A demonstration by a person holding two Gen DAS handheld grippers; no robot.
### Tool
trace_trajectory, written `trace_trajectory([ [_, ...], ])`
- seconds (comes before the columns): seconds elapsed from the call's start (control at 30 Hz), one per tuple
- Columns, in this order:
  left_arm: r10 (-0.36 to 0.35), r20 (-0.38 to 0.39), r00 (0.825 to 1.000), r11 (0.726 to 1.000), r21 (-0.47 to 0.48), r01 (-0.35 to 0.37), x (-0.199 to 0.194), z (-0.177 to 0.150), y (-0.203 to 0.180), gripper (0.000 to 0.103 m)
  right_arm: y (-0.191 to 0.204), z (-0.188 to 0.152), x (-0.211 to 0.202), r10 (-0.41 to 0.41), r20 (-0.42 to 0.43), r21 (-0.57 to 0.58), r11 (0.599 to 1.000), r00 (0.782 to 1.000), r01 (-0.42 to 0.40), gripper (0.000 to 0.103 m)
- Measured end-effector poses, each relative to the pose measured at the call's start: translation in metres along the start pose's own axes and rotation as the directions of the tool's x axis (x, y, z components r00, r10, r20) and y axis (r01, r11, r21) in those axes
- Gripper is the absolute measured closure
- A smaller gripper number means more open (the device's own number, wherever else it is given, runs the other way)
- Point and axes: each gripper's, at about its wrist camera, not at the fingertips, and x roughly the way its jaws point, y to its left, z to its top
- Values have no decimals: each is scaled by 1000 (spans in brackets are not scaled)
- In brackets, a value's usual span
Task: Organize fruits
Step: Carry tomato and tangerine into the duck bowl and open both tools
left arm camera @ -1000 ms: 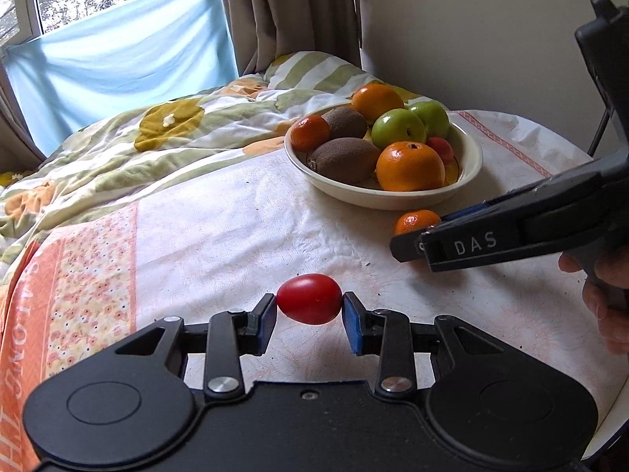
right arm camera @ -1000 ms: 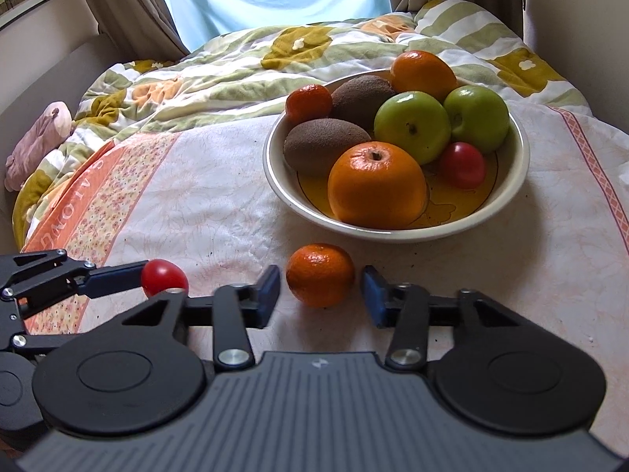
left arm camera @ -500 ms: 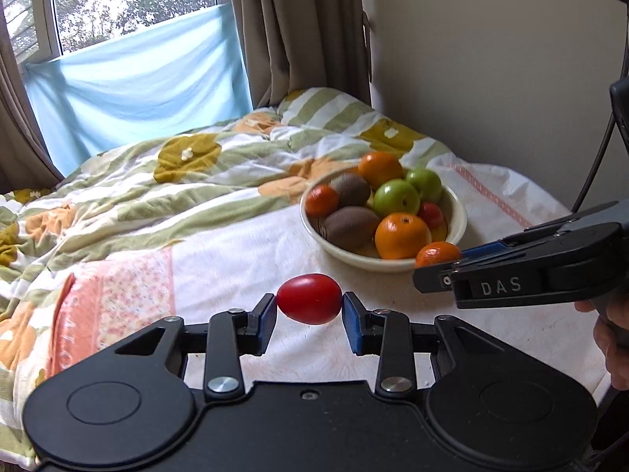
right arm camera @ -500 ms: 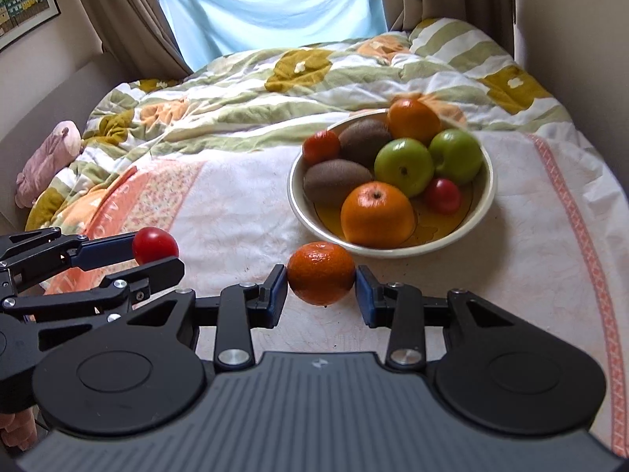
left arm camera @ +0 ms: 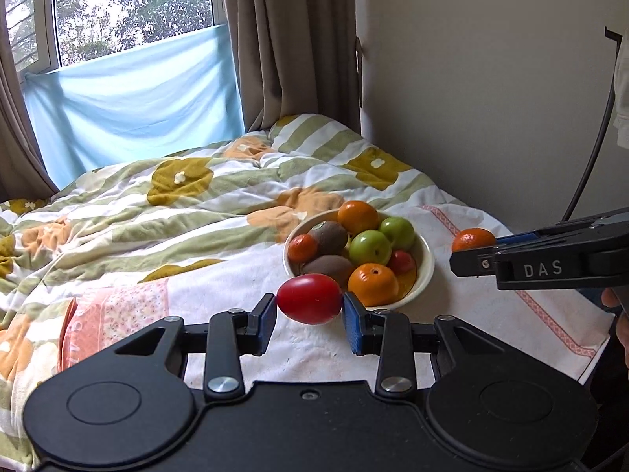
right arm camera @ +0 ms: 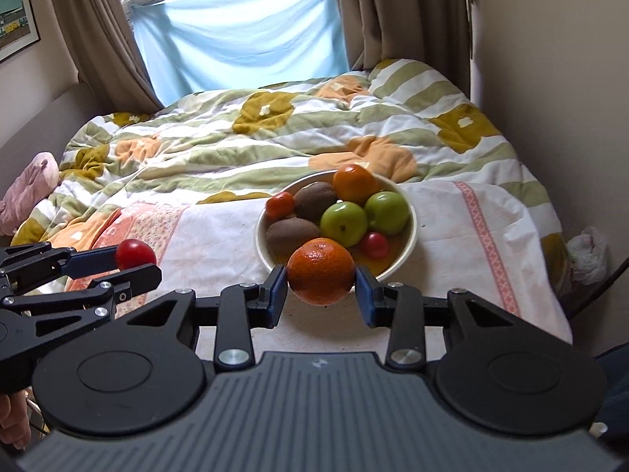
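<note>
Left wrist view: left gripper (left arm camera: 309,312) clamped on a red tomato (left arm camera: 309,303), held in the air short of the bowl (left arm camera: 426,271). Right gripper (right arm camera: 321,290) pinches a mandarin (right arm camera: 320,270) between its blue pads, also lifted, just in front of the bowl rim. Bowl sits on the white cloth (right arm camera: 220,232), already holding oranges, kiwis, green apples, small tomatoes. Step looks like carry-to-bowl, both fruits. Next: move over a free gap, lower, release gently so nothing rolls out.

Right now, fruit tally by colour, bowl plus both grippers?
Orange: 4, incl. one in the right gripper
Green: 2
Brown kiwis: 2
Red: 2, incl. one in the left gripper
Total: 10, 8 in the bowl
</note>
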Motion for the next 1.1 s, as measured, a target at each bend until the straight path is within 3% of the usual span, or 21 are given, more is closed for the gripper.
trace_trajectory([
  [0.37, -10, -12, 1000, 1000, -16, 9, 42, 26, -10, 63, -31, 12, 17, -25, -16, 0, 1000, 1000, 25, 51],
  [0.8, -3, -137, 991, 1000, -18, 0, 129, 32, -20, 63, -62, 26, 82, 16, -101, 2, 1000, 995, -16, 51],
  [1.1, 3, -218, 976, 1000, -18, -7, 161, 22, -21, 63, -70, 30, 111, 43, -142, 8, 999, 989, -42, 51],
])
